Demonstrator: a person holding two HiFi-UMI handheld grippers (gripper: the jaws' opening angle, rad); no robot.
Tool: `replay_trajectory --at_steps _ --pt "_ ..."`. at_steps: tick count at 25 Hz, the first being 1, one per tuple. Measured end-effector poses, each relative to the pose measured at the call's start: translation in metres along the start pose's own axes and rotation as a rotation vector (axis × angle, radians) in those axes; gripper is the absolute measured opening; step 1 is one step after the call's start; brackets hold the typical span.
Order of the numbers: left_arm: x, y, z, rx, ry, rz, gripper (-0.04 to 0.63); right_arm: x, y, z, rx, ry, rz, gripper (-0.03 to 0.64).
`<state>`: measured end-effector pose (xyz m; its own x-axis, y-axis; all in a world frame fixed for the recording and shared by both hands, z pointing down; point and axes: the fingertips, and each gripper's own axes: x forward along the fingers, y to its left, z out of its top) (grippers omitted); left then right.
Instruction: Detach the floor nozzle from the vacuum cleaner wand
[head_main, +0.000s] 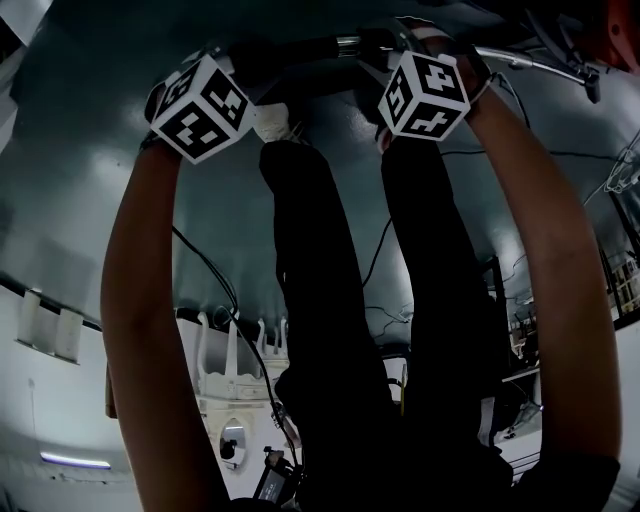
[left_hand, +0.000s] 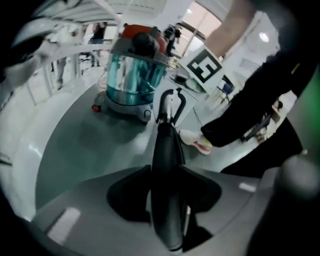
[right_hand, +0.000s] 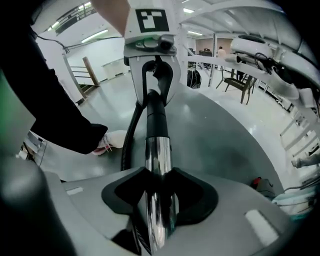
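Chrome wand tube (right_hand: 159, 150) clamped in right gripper (right_hand: 160, 172) fingers; black plastic section (left_hand: 167, 142), leftward along axis, clamped by left gripper (left_hand: 166, 170)

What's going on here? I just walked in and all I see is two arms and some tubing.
A person standing on a grey floor holds a gripper in each hand. The left gripper is shut on the vacuum wand's black section, the right gripper on its chrome tube, and the two face each other along the wand. A teal canister stands on the floor beyond. Whether anything has come off cannot be told.
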<state>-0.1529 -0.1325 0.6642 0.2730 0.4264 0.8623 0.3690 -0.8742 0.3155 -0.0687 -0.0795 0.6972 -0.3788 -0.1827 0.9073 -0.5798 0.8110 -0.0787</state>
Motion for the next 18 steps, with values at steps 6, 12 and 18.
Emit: replay_trajectory --at_steps 6,12,18 --pt "0.013 -0.007 0.059 0.092 -0.064 0.036 0.168 -0.001 0.001 0.001 -0.010 0.011 -0.005 0.172" --pt "0.034 -0.015 0.055 0.140 0.034 -0.028 0.155 -0.006 0.004 -0.001 -0.012 -0.010 -0.014 0.173" --pt "0.033 -0.016 0.049 0.128 0.040 -0.019 0.149 -0.009 0.006 0.001 -0.028 -0.037 -0.017 0.172"
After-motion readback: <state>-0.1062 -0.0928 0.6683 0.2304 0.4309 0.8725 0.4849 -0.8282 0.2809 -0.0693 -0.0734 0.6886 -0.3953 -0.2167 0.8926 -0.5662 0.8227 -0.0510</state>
